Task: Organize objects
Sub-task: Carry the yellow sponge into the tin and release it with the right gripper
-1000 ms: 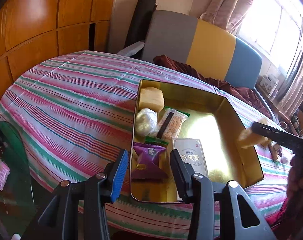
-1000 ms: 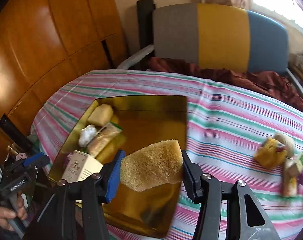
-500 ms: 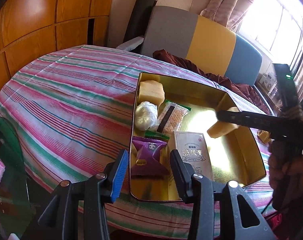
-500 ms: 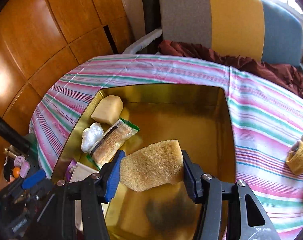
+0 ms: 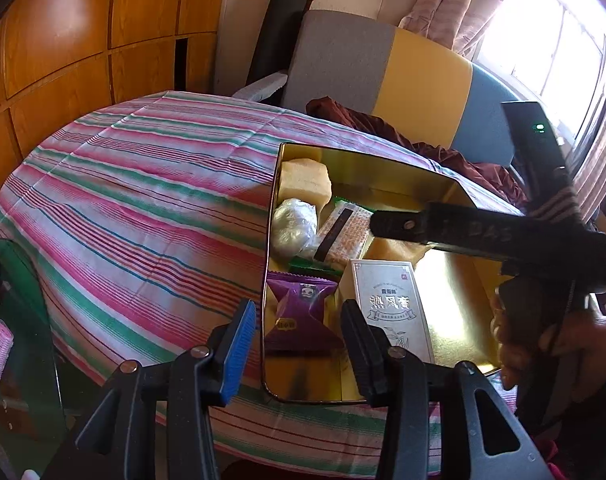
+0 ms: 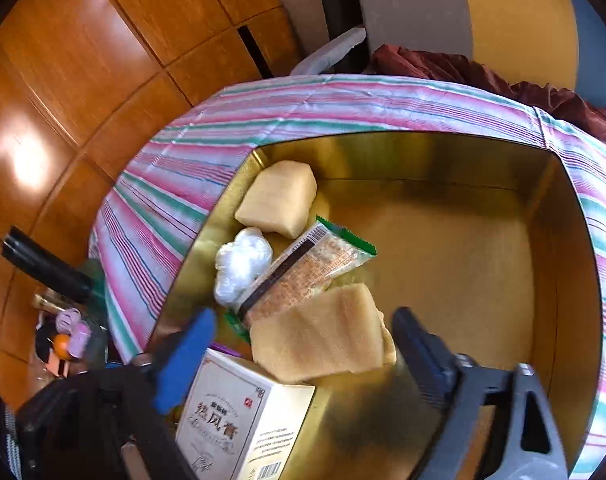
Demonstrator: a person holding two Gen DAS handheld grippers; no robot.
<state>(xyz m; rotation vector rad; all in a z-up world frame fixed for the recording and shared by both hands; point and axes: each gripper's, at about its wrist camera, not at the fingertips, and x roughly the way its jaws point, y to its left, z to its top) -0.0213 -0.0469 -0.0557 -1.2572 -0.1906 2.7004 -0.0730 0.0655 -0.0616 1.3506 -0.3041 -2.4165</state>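
Releasing: right gripper (image 6: 303, 344) fingers are opening around the yellow sponge block (image 6: 319, 336) in the gold tin (image 6: 463, 152), seemingly landed; withdraw next. Left gripper (image 5: 299, 340) fingers part-spread, empty.

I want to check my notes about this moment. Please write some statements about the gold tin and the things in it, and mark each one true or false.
1. The white box lies inside the gold tin. True.
2. The right gripper pinches the sponge. False: its jaws are opening, and the pads stand clear of it.
3. The purple packet lies on the striped tablecloth. False: it is in the tin.
4. The left gripper holds nothing. True.
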